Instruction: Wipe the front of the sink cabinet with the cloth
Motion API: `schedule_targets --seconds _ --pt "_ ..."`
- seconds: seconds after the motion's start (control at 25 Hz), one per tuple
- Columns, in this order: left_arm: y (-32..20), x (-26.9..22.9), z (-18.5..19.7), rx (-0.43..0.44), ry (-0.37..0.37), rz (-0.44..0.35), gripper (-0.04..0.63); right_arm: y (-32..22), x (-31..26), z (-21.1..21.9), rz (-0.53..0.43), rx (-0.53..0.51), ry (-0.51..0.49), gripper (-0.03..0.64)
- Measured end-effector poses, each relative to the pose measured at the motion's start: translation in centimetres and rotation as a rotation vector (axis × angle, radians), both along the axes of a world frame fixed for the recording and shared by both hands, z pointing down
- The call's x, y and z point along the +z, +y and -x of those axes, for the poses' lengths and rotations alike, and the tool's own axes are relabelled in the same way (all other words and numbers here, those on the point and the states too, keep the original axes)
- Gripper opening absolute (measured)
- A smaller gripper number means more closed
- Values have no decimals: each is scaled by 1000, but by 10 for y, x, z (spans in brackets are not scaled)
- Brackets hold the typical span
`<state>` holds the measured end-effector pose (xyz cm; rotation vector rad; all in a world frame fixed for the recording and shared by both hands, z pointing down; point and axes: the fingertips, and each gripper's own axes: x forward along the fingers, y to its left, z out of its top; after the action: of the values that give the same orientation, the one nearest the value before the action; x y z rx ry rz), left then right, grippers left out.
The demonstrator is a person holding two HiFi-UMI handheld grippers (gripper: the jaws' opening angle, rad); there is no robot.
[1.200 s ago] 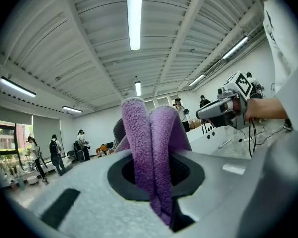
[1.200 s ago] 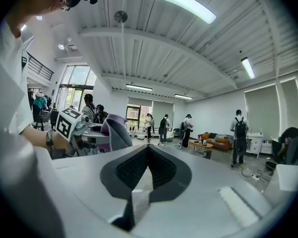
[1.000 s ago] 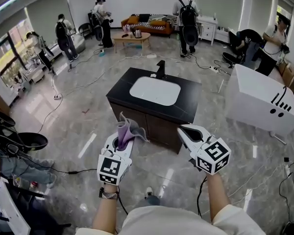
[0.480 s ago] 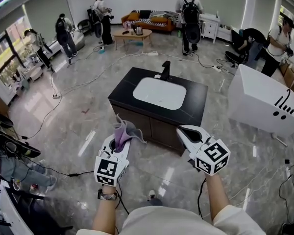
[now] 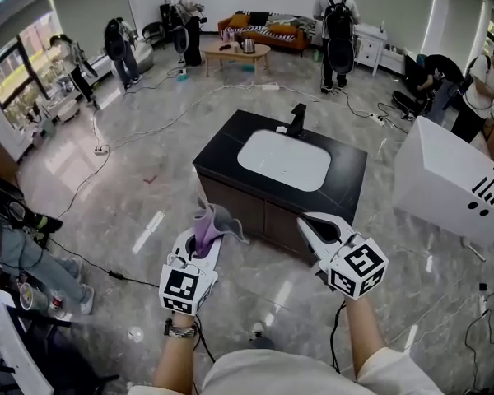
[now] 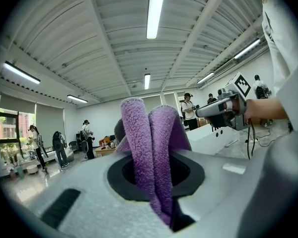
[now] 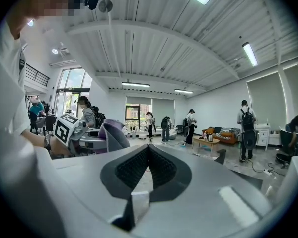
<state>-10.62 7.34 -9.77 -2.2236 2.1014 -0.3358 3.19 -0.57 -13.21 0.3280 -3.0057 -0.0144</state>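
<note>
Open hall with grey marble-look floor [image 5: 148,179], catalogued from the head view, largest items first.

1. White box-shaped unit [image 5: 445,179]: it is standing on the floor to the right, well apart from the other furniture.
2. Sink cabinet [image 5: 259,214]: it is standing free in the middle of the floor. Its dark wooden front is facing the person. A black countertop [image 5: 346,171] is lying on top and is holding a white basin [image 5: 284,160], with a black faucet [image 5: 297,120] rising at the far edge.
3. Orange sofa [image 5: 267,27] and wooden coffee table [image 5: 235,52]: they are standing along the far wall.
4. People [image 5: 339,23]: several are standing about the far part of the hall.
5. Right gripper [image 5: 309,220]: it is hanging in the air before the cabinet's right half. Its jaws are closing tip to tip, and nothing is sitting between them. The right gripper view is showing the black pads meeting at the far end.
6. Left gripper [image 5: 199,243]: it is pointing upward and is clamping the cloth between its jaws.
7. Cloth [image 5: 210,220]: purple and fleecy, it is standing up in folds out of the left gripper. In the head view it is overlapping the cabinet's lower left front; whether it is touching the wood cannot be told. The left gripper view is showing the cloth [image 6: 149,148] wedged upright in the jaw slot.
</note>
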Motion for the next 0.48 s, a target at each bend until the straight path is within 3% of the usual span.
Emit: schedule_targets --seconds 0.48 --pt "-4 8 64 -77 -4 9 49 -13 5 57 -16 -23 -14 6"
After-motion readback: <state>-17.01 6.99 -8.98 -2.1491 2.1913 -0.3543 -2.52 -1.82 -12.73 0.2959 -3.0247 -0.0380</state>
